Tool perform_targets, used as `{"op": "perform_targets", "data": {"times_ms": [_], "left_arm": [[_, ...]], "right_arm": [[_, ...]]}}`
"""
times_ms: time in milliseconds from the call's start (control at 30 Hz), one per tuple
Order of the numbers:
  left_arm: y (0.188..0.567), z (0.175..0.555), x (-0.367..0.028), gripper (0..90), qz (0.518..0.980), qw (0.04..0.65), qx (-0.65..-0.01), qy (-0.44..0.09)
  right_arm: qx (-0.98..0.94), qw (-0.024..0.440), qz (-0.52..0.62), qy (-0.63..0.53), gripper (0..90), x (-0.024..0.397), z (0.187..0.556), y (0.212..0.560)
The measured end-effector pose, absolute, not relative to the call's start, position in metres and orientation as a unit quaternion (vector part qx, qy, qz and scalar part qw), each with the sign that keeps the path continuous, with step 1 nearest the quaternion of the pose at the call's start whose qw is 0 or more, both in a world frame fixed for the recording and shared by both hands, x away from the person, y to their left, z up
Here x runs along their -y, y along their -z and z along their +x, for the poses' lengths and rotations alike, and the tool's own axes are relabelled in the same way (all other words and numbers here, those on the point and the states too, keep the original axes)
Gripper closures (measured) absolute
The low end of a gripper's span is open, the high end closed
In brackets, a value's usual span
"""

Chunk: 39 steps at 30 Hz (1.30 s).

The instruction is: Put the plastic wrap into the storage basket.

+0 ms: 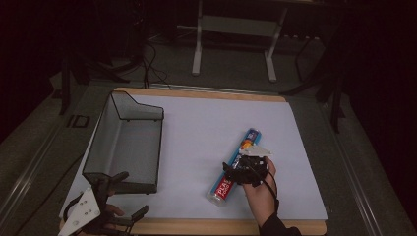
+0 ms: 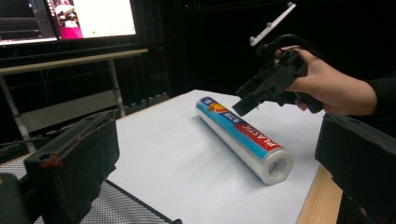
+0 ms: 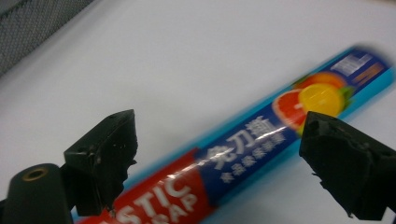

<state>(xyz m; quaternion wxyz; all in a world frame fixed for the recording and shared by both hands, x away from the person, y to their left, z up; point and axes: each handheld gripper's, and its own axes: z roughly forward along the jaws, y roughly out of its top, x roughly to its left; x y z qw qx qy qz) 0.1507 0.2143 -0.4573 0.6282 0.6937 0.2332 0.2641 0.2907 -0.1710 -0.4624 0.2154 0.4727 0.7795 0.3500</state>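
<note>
Desk (image 1: 196, 123): white top, wooden edging, dim room.
Beyond: monitor (image 2: 70, 18), metal stand (image 1: 236, 29).
Mesh tray (image 1: 125, 142): left side, empty.
Plastic wrap roll (image 1: 235, 164): lying near right front corner.
Right tool (image 1: 248, 169): spread, poised over roll.
Left tool (image 1: 113, 196): spread, front left corner.

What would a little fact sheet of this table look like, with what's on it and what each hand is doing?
surface: white table with a wooden edge
roll: plastic wrap roll lying flat on its side, blue and red label with fruit
basket: dark mesh basket at the table's left
right tool: open, jaws on either side of the roll, above it, not yet gripping
left tool: open, near the basket's near end, holding nothing
</note>
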Motion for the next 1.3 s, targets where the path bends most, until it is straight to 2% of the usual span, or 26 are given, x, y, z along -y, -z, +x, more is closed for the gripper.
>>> {"op": "perform_targets", "data": {"times_ms": [367, 600, 833, 1067, 1300], "left_arm": [[0.457, 0.150, -0.213, 0.6, 0.694, 0.630, -0.229, -0.262], [0.457, 0.149, -0.212, 0.6, 0.694, 0.631, -0.227, -0.261], [0.457, 0.149, -0.211, 0.6, 0.694, 0.632, -0.224, -0.260], [0.457, 0.149, -0.211, 0.6, 0.694, 0.634, -0.223, -0.259], [0.457, 0.148, -0.210, 0.6, 0.694, 0.635, -0.220, -0.258]], "right_arm": [[-0.694, 0.193, 0.628, -0.295, 10.5, 0.155, 0.313, 0.459], [-0.652, 0.136, 0.692, -0.277, 10.5, 0.162, 0.332, 0.467], [-0.621, 0.113, 0.730, -0.260, 9.8, 0.168, 0.348, 0.475], [-0.590, 0.071, 0.767, -0.242, 9.8, 0.171, 0.360, 0.486], [-0.581, 0.054, 0.782, -0.220, 9.9, 0.168, 0.366, 0.494]]}}
